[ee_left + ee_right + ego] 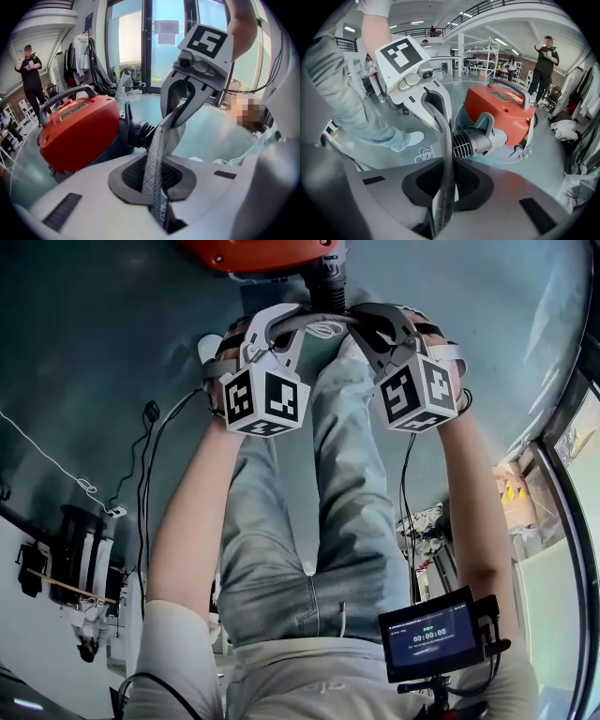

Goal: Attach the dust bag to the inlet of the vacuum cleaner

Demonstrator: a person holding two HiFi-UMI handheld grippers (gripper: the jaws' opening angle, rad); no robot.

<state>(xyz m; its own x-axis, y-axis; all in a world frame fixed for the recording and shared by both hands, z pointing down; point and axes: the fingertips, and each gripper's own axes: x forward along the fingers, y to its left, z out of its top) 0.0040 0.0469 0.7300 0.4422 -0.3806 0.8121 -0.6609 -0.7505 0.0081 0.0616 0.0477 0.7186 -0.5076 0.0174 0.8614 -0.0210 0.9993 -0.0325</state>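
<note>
- The left gripper [157, 174] has its jaws nearly together, clamped on a grey mesh band that is the edge of the dust bag [153, 154].
- The right gripper [444, 183] has its jaws just as narrow, pinching the same band from the other side.
- The band runs taut from one pair of jaws to the other, so the bag's edge is stretched between the two tools and clear of the floor.
- In the left gripper view a pale, thin cloth hangs under the right gripper's jaws. It is probably the bag's body, but the view is too cramped to be sure.
- The vacuum cleaner [264, 251] is an orange drum machine with a grey carry handle [512, 89]. It stands on the glossy grey floor [103, 343] just ahead of the two grippers.
- Its inlet [471, 142] is a ribbed grey-black stub that sticks out of the housing toward the person.
- In the head view the stretched band lies right below the inlet, close to it. No view shows whether they touch.
- Both grippers point steeply down, with their marker cubes facing the head camera.
- The person's jeans-clad legs [281, 549] and a white shoe [411, 138] are between and below the forearms.
- A coiled white cable [423, 154] lies on the floor beside the shoe.
- A small monitor [431, 643] at the person's waist shows a timer.
- A person in dark clothes [543, 58] stands well behind the vacuum cleaner.
</note>
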